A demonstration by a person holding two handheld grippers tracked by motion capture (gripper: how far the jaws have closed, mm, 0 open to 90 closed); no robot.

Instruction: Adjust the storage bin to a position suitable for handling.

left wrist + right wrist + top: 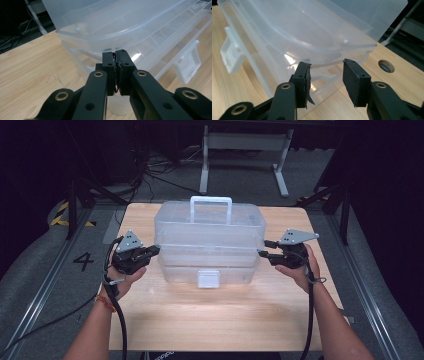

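Observation:
A clear plastic storage box point(210, 227) with a white carry handle point(210, 202) and a front latch point(208, 278) stands in the middle of the wooden table point(210, 320). My left gripper point(156, 250) is at the box's left end. In the left gripper view it point(115, 53) is shut, pads pressed together, tips touching just under the lid's overhanging rim point(100, 43). My right gripper point(264, 248) is at the box's right end. In the right gripper view it point(325, 65) is open, with the box's corner point(299, 30) just ahead of the gap.
The table's near half is bare wood. A round hole point(386, 65) is cut in the tabletop near the right gripper. On the floor behind stand a white desk frame point(245, 150) and cables. A painted "4" point(83, 261) marks the floor at left.

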